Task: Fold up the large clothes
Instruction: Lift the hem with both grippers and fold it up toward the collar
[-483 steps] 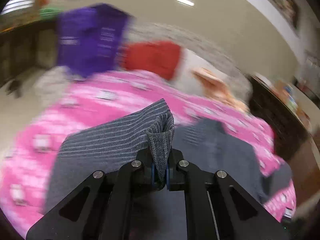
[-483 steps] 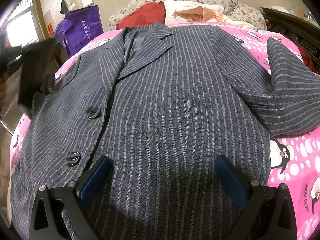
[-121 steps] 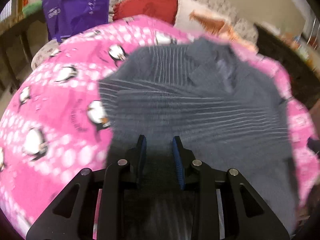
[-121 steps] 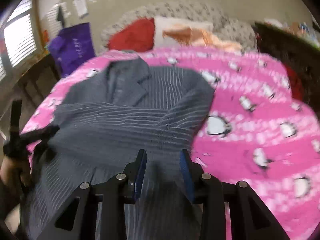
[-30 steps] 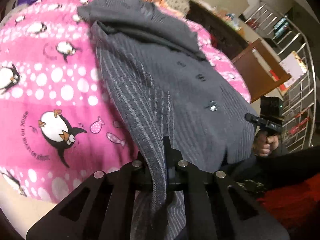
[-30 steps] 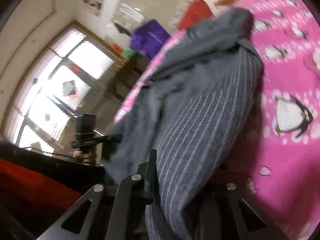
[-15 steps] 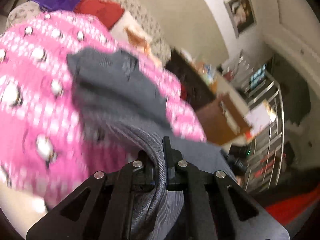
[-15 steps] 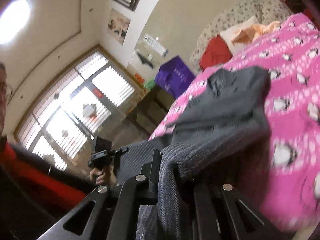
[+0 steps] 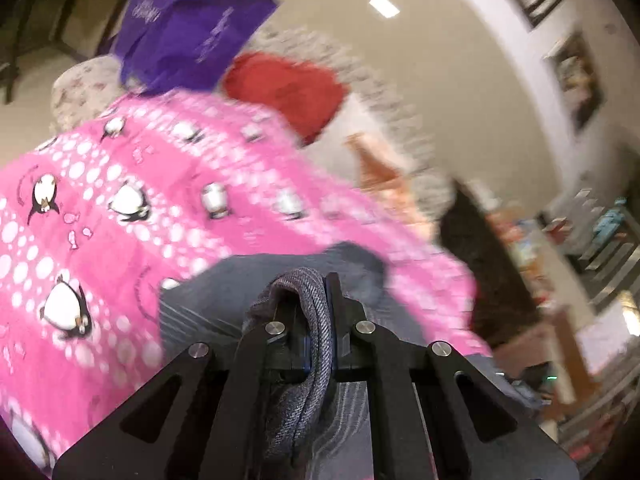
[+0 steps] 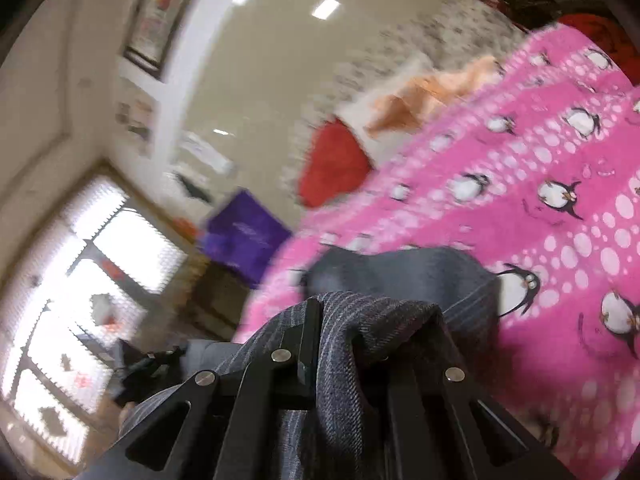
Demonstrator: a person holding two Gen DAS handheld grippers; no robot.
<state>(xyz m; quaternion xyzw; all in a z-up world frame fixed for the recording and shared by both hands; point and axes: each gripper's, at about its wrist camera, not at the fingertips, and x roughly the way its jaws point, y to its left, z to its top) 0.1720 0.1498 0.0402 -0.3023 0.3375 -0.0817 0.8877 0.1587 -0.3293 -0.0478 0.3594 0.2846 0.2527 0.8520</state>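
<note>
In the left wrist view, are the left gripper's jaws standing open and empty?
No, the left gripper is clamped on a bunched fold of the grey striped jacket.

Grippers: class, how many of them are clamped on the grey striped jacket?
2. The left gripper pinches a bunched fold of the jacket above the pink penguin blanket; the right gripper, draped in cloth, holds another fold.
</note>
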